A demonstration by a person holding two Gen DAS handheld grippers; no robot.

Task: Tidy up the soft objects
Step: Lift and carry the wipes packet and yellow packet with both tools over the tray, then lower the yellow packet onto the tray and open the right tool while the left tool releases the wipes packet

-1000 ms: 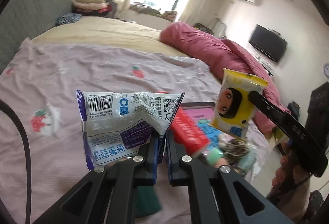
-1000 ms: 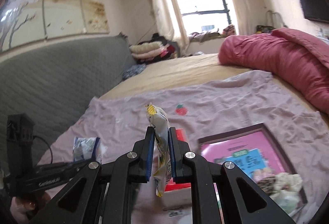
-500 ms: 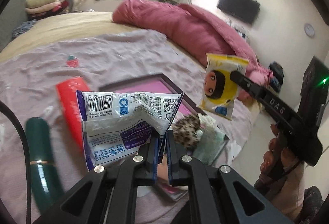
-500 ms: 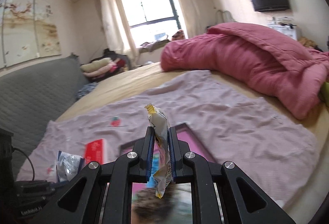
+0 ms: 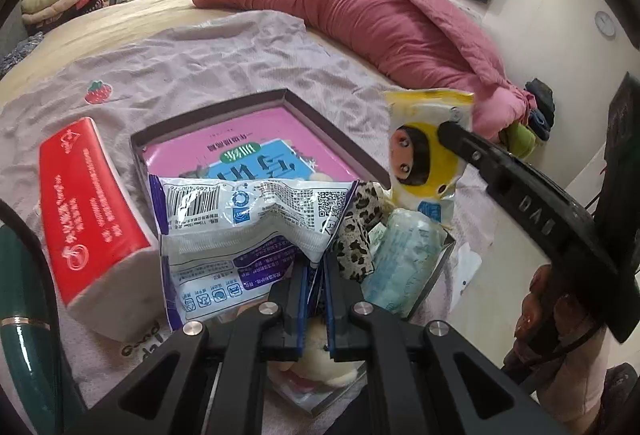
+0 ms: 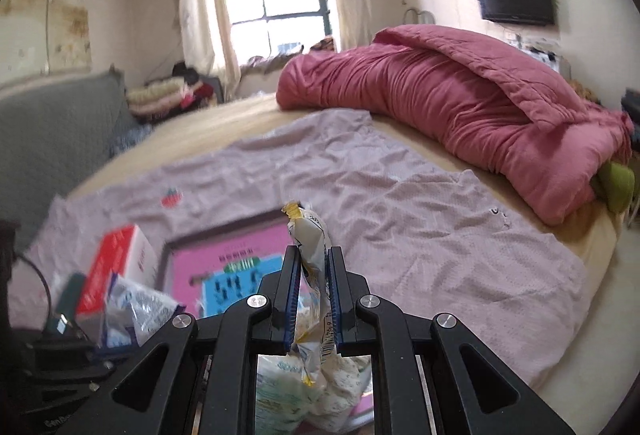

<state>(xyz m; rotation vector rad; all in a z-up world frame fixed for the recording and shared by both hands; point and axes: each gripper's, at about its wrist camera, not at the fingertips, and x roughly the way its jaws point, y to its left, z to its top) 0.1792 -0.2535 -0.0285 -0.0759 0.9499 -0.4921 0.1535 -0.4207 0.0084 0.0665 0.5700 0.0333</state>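
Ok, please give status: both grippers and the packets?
Left gripper shut on white packet. Right gripper shut on yellow packet. Both over box, already crowded.

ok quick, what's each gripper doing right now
left gripper: closed on the white and purple packet.
right gripper: closed on the yellow cartoon-face packet.

I count two grippers, left gripper and right gripper, one white-and-purple packet, one yellow packet, one red tissue pack, one tray, one pink quilt.
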